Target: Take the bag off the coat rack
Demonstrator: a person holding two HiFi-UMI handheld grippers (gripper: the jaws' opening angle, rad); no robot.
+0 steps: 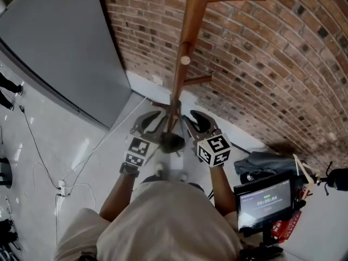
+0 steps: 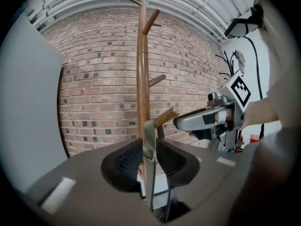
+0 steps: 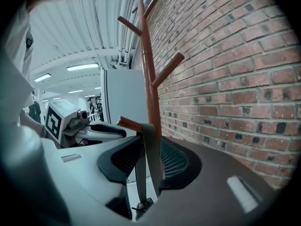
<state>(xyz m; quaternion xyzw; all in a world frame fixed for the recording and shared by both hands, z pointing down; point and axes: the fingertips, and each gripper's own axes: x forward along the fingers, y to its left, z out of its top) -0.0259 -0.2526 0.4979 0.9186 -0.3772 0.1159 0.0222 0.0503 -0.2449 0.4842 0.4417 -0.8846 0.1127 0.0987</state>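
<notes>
Olive webbing strap [image 2: 149, 142] of dark bag [image 1: 172, 142], looped over low peg [image 2: 164, 117] of wooden coat rack [image 1: 187, 31], between spread, non-pinching fingers [image 2: 123, 163] of left gripper [image 2: 148, 150] and right gripper [image 3: 149, 150]; probably best re-pinched close under peg, then lifted outward past tip.

L tongs [image 1: 154, 122] & R tongs [image 1: 197, 123] side by side out front.
Jaws apart on both, tips angled inward; L forearm [image 1: 117, 192] & R forearm [image 1: 220, 186] stretched fwd.

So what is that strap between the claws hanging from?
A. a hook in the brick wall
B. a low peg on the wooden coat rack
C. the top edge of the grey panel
B: both gripper views show the strap looped over a low peg of the coat rack.
</notes>
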